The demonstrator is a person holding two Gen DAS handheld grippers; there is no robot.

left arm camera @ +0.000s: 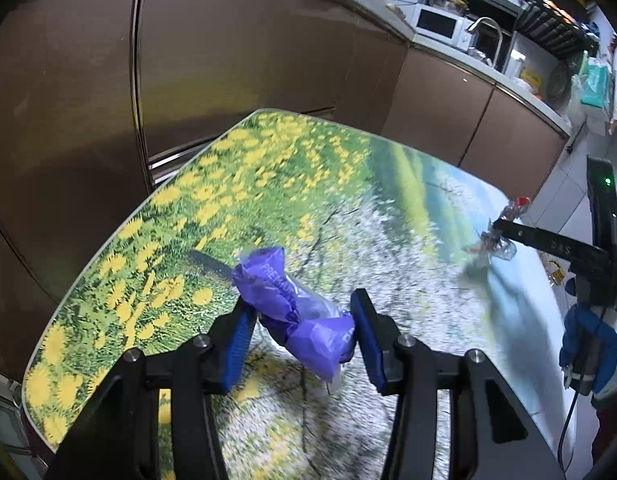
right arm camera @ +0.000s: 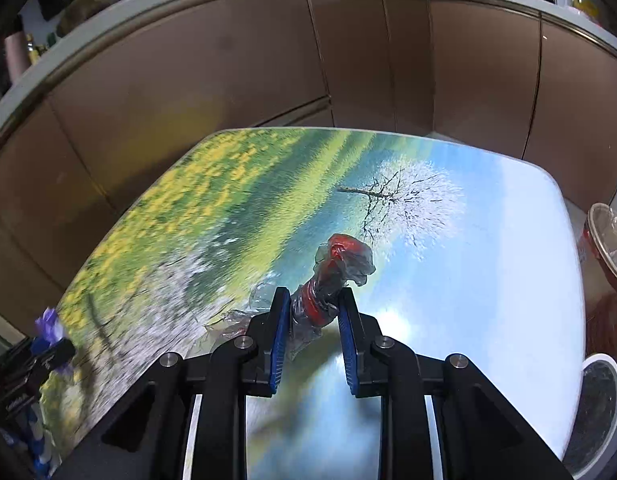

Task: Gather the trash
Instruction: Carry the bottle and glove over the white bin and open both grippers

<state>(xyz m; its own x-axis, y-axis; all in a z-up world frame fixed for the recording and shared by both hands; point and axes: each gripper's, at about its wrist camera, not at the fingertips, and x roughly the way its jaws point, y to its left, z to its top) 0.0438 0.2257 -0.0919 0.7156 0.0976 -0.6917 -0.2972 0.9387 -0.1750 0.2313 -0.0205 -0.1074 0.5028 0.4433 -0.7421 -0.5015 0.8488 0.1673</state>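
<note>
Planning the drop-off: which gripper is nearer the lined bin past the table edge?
Right. The right gripper, shut on the red wrapper, has the bin just off its right side. The left gripper, holding the purple wrapper, is further away, on the opposite side.

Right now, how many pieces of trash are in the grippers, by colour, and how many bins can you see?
Purple wrapper, in the left gripper: 1
Red-and-clear wrapper, in the right gripper: 1
Bin lined with clear plastic, beside the table: 1
Total: 3

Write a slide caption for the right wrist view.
Right gripper jaws pinch a crumpled clear-and-red wrapper above the landscape-print table, with a lined bin beside the table's right edge.
</note>
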